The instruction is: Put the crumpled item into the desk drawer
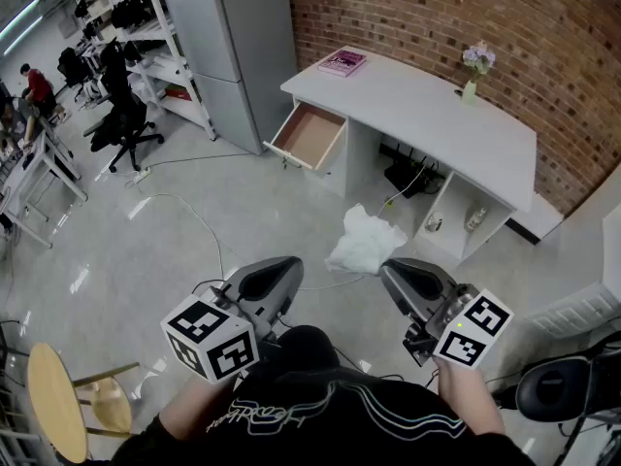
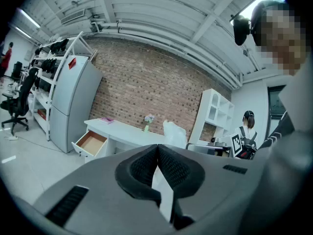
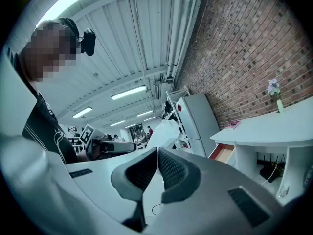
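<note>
A white crumpled item (image 1: pixel 363 240) hangs in the air in front of me, pinched at the tip of my right gripper (image 1: pixel 386 268), whose jaws are shut on it. In the right gripper view the crumpled item (image 3: pixel 164 131) sticks up just past the closed pads. My left gripper (image 1: pixel 294 265) is beside it at the left, shut and holding nothing; from the left gripper view the item (image 2: pixel 174 132) shows beyond its tip. The white desk (image 1: pixel 417 95) stands ahead against the brick wall. Its drawer (image 1: pixel 310 134) at the left end is pulled open and looks empty.
A pink book (image 1: pixel 342 62) and a small flower vase (image 1: pixel 475 66) are on the desk. A grey tall cabinet (image 1: pixel 243 47) stands left of the drawer. A cable (image 1: pixel 194 216) runs over the floor, an office chair (image 1: pixel 121 124) is far left, and a wooden stool (image 1: pixel 63 396) is near left.
</note>
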